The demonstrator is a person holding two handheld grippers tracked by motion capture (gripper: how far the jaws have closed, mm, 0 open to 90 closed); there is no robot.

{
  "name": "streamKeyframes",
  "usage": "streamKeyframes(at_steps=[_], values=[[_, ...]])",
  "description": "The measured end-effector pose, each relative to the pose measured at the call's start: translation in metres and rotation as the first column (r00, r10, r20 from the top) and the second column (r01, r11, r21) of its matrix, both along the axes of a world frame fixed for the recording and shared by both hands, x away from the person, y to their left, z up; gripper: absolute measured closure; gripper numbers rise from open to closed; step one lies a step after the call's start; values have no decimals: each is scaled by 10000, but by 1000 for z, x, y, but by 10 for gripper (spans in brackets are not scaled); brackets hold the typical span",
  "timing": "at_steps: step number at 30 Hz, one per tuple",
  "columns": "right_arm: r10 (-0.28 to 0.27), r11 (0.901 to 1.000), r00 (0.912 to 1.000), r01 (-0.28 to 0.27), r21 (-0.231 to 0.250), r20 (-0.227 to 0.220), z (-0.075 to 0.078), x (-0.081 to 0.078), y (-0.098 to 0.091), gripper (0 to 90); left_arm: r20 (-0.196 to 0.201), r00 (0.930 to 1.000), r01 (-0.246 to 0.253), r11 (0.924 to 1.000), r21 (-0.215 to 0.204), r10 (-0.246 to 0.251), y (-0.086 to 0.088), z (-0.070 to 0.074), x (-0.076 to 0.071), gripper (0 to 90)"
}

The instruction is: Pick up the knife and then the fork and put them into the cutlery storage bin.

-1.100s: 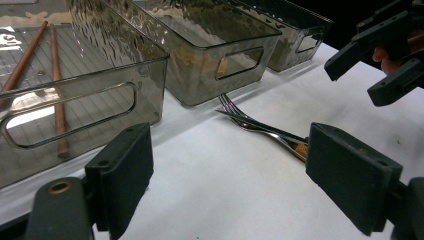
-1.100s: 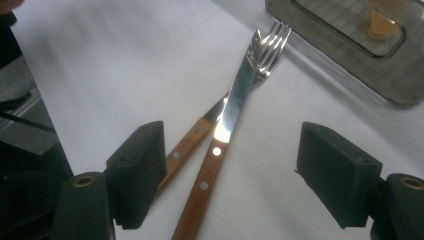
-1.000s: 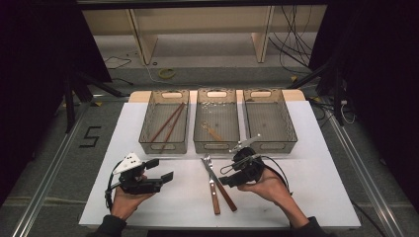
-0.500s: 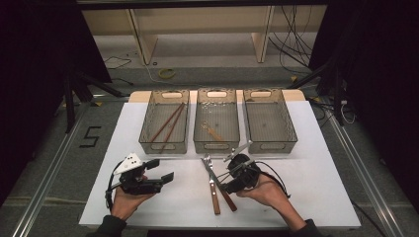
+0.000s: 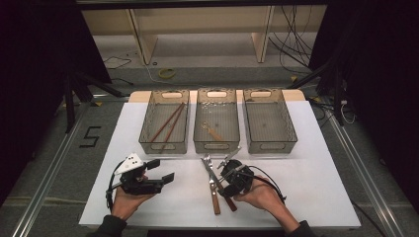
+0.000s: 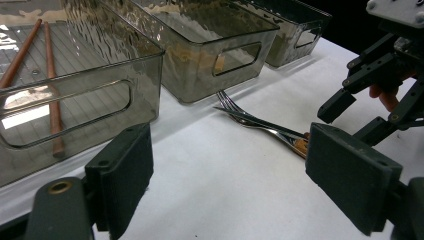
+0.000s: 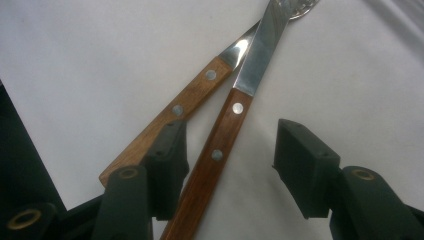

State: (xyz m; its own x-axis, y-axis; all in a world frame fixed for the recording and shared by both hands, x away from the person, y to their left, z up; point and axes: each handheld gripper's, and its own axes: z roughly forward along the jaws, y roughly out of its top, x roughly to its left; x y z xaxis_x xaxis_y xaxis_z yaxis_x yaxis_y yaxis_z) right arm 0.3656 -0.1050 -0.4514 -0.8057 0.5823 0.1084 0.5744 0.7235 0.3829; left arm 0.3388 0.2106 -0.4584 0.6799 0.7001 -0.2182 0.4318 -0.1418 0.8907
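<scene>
The white table [image 5: 316, 182] carried three smoky transparent bins in a row along its far side. The left bin [image 5: 164, 123] held a pair of reddish-brown chopsticks [image 5: 167, 123] lying lengthwise; the middle bin [image 5: 216, 121] held a small piece of cutlery [image 5: 212, 131], too small in the high view to name more closely; the right bin [image 5: 269, 121] stood beside it, its wall close to the middle bin's.

Just in front of the middle bin, two pieces of wooden-handled cutlery lay crossed on the table. One was a fork [image 6: 235, 107], its tines pointing toward the bins, with a riveted darker handle [image 7: 215, 150]. The other piece had a paler riveted handle [image 7: 170, 112] that passed under the fork near where the metal began, and whether it was a knife or a second fork could not be told.

The right tool [image 5: 223, 177], held in the person's right hand [image 5: 262, 195], was lowered over the handle ends. Its jaws had just been closing and stood partly apart, with the fork's dark handle between them. In the right gripper view the left pad [image 7: 167, 165] sat over the pale handle and beside the dark one, while the right pad stood clear of the wood, so nothing was clamped.

The left tool [image 5: 160, 170] rested near the table's front left, well apart from the cutlery, in the person's left hand [image 5: 126, 202]. Its jaws stood wide apart with only bare table between them.
</scene>
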Motion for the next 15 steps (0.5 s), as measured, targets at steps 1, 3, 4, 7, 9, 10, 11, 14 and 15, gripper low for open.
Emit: streamKeyframes(at_steps=[1, 3, 4, 7, 9, 10, 11, 14, 15], values=[[9, 10000, 10000, -9, -20, -6, -1, 0, 1, 516, 8, 10000, 0, 10000, 1, 0, 0, 0, 0, 187], [94, 10000, 9999, -94, -11, -59, -2, 1, 2, 536, 11, 10000, 0, 10000, -3, 0, 0, 0, 0, 187], [64, 10000, 9999, -65, -19, -105, -3, 1, 2, 544, -1, 10000, 8, 10000, -9, -8, 0, 0, 0, 187], [150, 9998, 9997, -152, -102, -167, -5, 2, 4, 568, -2, 10000, 14, 10000, -1, -14, 0, 0, 0, 187], [152, 9998, 9996, -155, -110, -229, -7, 3, 4, 583, -12, 10000, 13, 10000, -3, -14, 0, 0, 0, 188], [158, 9998, 9995, -161, -128, -258, -7, 3, 4, 590, -12, 10000, 26, 10000, 24, -26, 0, 0, 0, 187], [189, 9997, 9996, -193, -171, -227, -8, 2, 5, 598, -11, 10000, 27, 10000, 30, -27, 0, 0, 0, 187], [264, 9994, 9993, -270, -208, -259, -10, 3, 6, 612, -11, 10000, 30, 10000, 32, -30, 0, 0, 0, 188], [276, 9993, 9992, -282, -238, -276, -10, 3, 6, 616, -11, 10000, 31, 10000, 31, -31, 0, 0, 0, 188]])
